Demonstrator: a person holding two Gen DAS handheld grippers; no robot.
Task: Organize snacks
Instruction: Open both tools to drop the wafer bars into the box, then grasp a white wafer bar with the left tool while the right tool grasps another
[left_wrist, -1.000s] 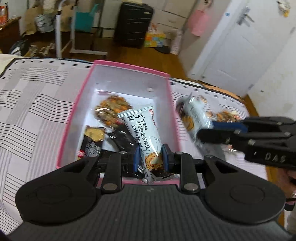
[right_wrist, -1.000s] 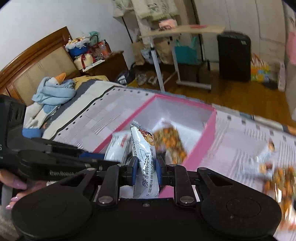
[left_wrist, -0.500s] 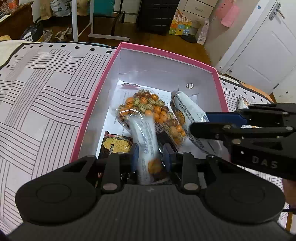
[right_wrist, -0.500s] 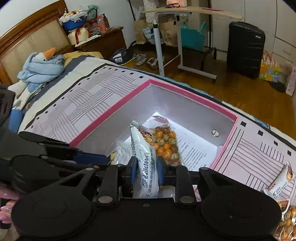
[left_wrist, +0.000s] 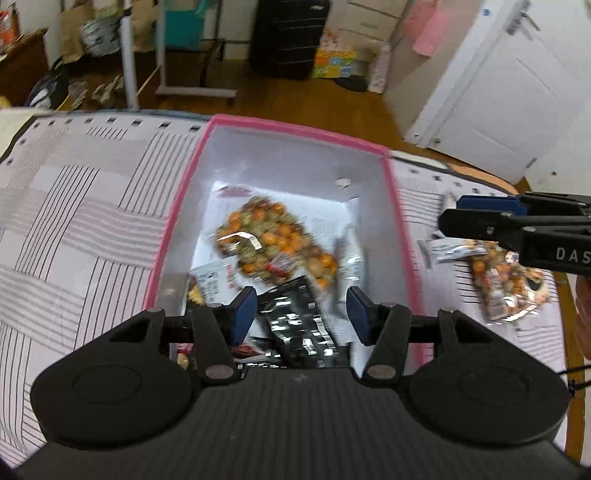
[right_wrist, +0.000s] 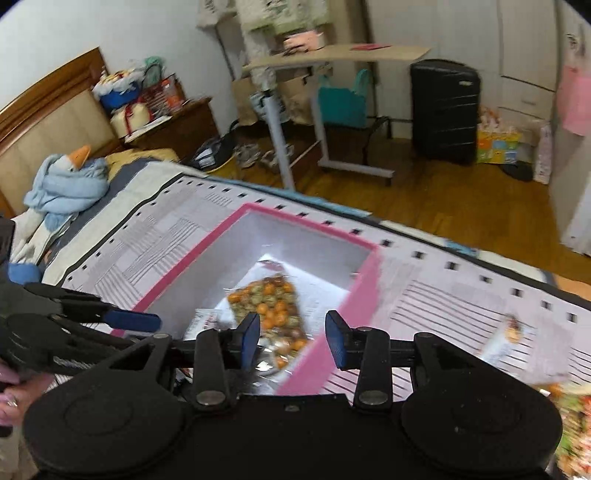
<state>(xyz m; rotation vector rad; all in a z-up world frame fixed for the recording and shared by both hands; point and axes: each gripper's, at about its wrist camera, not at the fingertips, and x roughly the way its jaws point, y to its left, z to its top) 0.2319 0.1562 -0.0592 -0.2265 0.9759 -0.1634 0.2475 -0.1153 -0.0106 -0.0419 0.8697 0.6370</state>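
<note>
A pink-rimmed box (left_wrist: 177, 225) with a white inside sits on the striped bedspread. In it lie a clear bag of orange and green snacks (left_wrist: 277, 240), a black foil packet (left_wrist: 299, 325) and other small packets. My left gripper (left_wrist: 301, 314) is open and empty over the box's near end. My right gripper (right_wrist: 291, 341) is open and empty above the box's right rim (right_wrist: 354, 299); it also shows in the left wrist view (left_wrist: 480, 218). Loose snack bags (left_wrist: 506, 284) lie on the bed right of the box.
More loose snack packets (right_wrist: 509, 332) lie on the bed at the right. A blue plush toy (right_wrist: 66, 181) rests near the headboard. Beyond the bed edge are a wooden floor, a rolling table (right_wrist: 332, 59) and a black suitcase (right_wrist: 443, 110).
Both grippers held white snack bars over the box; both have opened and let them drop in. The right gripper has moved right of the box.
</note>
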